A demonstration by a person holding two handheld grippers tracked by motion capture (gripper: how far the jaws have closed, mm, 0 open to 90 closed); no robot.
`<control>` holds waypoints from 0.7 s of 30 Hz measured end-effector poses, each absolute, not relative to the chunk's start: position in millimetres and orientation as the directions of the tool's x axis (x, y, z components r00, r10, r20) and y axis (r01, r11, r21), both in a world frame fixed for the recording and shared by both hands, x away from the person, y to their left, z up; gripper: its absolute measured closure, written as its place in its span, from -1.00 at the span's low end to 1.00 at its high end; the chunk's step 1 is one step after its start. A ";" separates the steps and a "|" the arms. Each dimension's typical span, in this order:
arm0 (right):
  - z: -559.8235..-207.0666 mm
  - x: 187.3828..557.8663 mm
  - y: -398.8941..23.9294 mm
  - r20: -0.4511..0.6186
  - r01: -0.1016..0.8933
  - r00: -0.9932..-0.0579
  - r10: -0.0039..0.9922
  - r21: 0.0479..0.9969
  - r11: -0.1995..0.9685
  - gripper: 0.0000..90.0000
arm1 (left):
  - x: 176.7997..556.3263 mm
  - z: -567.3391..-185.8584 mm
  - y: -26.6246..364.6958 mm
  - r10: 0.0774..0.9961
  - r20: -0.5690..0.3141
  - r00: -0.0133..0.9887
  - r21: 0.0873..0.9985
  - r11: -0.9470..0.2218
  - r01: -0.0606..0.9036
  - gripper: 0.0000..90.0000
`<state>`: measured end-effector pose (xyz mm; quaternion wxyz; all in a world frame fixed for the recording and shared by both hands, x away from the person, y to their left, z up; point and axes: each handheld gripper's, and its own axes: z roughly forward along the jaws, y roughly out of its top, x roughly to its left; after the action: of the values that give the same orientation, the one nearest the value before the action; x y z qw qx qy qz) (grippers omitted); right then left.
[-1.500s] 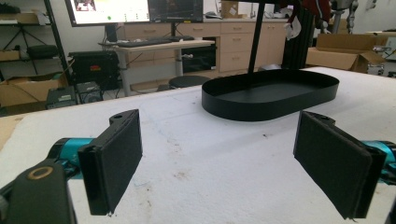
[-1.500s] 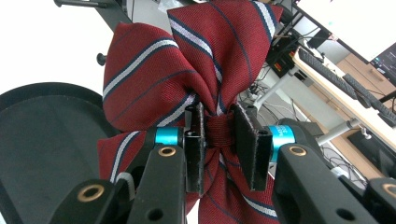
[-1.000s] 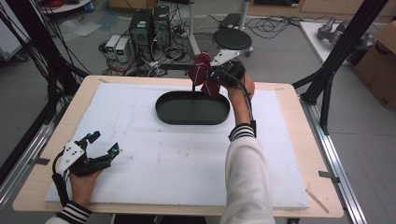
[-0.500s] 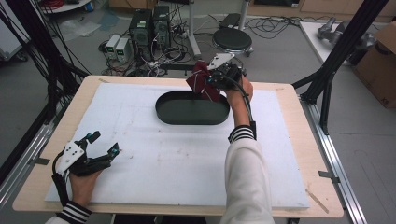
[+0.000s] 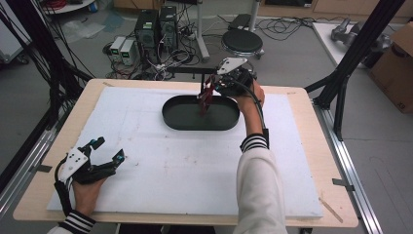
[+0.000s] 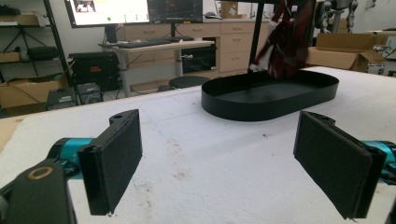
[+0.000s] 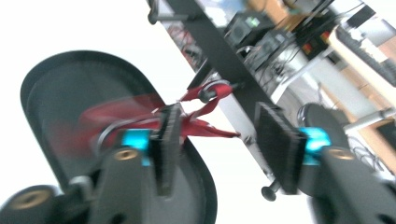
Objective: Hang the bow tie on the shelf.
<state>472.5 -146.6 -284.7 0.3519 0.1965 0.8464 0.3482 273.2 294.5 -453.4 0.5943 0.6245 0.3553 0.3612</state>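
Note:
A red strappy item [image 5: 206,93] hangs over the far part of a black oval tray [image 5: 168,119], its loop caught on a peg [image 7: 208,93] of a black stand [image 5: 195,72]. My right gripper [image 5: 225,84] is just to its right and stands open; in the right gripper view its jaws [image 7: 218,112] sit either side of the red straps [image 7: 205,126], whose lower part is blurred over the tray [image 7: 56,93]. My left gripper [image 5: 108,150] rests open at the front left of the white mat [image 5: 170,165], holding nothing. From the left gripper [image 6: 217,154], the tray [image 6: 271,93] and red item [image 6: 289,46] lie ahead.
The mat covers a wooden table with a bare edge [image 5: 311,146]. A thin wooden stick [image 5: 331,209] lies at the front right corner. Computers, cables and a stool [image 5: 242,41] stand on the floor beyond the far edge. Black frame posts [image 5: 350,63] flank the table.
The red item was bunched up near the right gripper; now it hangs down long and thin from the stand over the tray. The right gripper shifted slightly. The left gripper has not moved.

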 end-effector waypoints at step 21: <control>-352.8 316.7 -228.5 -0.179 0.032 -0.592 0.786 0.969 0.245 -0.81 | 272.8 -453.3 294.3 0.874 0.033 0.485 0.999 -0.046 0.014 -0.65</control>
<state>316.7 -228.5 -352.8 0.3475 0.2885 0.7084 0.5424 272.8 294.3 -453.3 0.5927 0.6257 0.3547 0.3625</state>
